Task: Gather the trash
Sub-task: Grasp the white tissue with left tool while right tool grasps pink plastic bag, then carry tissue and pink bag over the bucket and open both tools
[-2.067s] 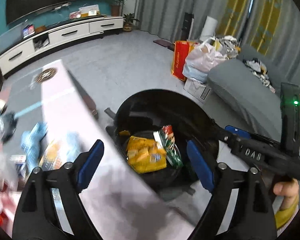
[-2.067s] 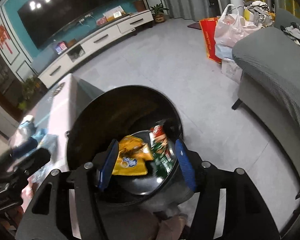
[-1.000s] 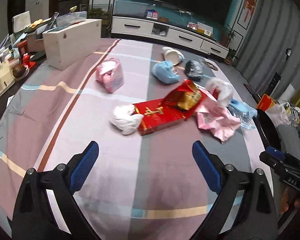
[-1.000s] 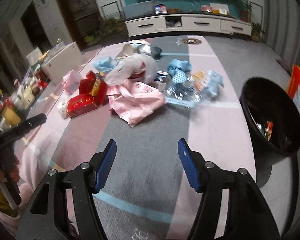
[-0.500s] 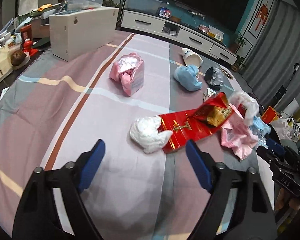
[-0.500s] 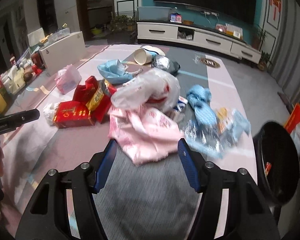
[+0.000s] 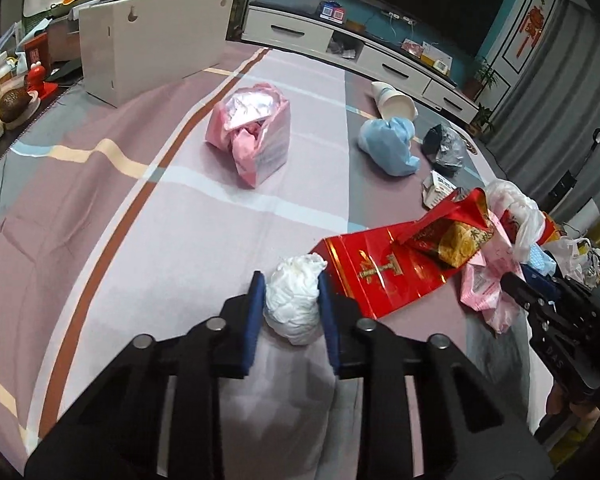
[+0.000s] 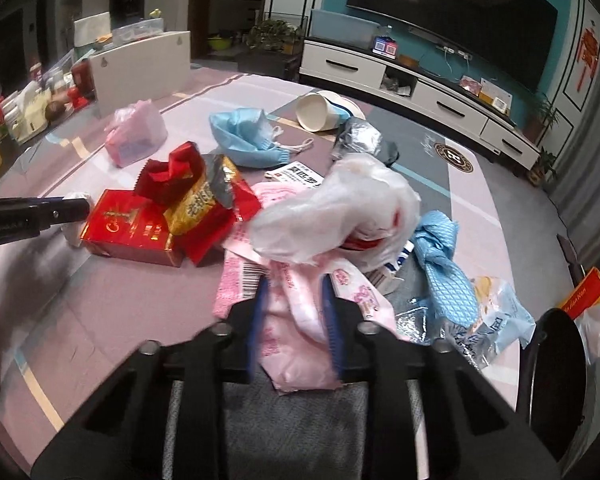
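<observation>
Both sets of jaws have just been closing, and each now has trash between its pads. The white tissue wad (image 7: pixel 296 304) sits squeezed between the blue pads of the left hand-held gripper (image 7: pixel 292 308), which half a second ago was wide open short of it. The pink wrapper (image 8: pixel 296 320) is pinched in the right hand-held gripper (image 8: pixel 296 320), jaws narrow, where a moment ago they stood open above it. So two pieces look secured at once; by my reading, the lift and carry to the black bin (image 8: pixel 556 360) comes next.

Take the red box (image 7: pixel 380 272) as the landmark. The tissue wad lies on the counter (image 7: pixel 160 240) just beside the box's near end, touching or nearly so. The pink wrapper spills out from the box's far side, under a clear plastic bag (image 8: pixel 332 212) that drapes over it, so that bag may drag along on the lift. A gold snack packet (image 8: pixel 204 200) rests on top of the box. The bin stands off the counter's edge, well beyond the box.
</observation>
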`<state>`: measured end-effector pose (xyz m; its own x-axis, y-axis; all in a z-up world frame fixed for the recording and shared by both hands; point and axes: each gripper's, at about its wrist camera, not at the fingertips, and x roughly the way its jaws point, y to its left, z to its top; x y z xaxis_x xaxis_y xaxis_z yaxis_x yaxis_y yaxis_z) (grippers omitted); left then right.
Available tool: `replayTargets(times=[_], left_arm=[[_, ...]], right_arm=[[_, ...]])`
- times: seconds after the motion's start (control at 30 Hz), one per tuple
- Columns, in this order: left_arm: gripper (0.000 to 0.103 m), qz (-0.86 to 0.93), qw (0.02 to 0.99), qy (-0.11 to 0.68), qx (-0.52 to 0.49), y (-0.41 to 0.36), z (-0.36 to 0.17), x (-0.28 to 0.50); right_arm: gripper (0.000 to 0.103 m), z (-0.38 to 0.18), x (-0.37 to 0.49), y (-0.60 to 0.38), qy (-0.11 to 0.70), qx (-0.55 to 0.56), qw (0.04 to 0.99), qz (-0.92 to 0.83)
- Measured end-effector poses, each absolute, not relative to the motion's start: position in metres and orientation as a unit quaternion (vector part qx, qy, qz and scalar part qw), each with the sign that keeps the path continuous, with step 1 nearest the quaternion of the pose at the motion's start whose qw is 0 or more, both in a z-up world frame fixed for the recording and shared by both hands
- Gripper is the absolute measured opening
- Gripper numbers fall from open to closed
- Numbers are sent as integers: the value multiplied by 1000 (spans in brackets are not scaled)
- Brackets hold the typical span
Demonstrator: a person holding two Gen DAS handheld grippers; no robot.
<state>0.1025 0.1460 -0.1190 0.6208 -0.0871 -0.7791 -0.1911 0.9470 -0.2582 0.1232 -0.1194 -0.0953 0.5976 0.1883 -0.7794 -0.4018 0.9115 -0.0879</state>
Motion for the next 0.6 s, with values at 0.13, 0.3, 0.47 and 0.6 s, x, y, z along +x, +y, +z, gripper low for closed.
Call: replayTargets(times=[0.13, 0.3, 0.47, 0.6], left_arm=[[24, 31, 891, 425, -158, 145, -110, 92], [24, 41, 905, 406, -123, 131, -82, 74], [24, 46, 917, 387, -86, 113, -51, 58], [24, 41, 923, 375, -71, 98, -32, 51]], right_arm=[[11, -85, 114, -123, 420, -97, 882, 190], [11, -69, 102, -135, 432, -21, 873, 227], [11, -54, 88, -145, 434, 31, 866, 247], [11, -35, 78, -155, 414, 55, 874, 249]])
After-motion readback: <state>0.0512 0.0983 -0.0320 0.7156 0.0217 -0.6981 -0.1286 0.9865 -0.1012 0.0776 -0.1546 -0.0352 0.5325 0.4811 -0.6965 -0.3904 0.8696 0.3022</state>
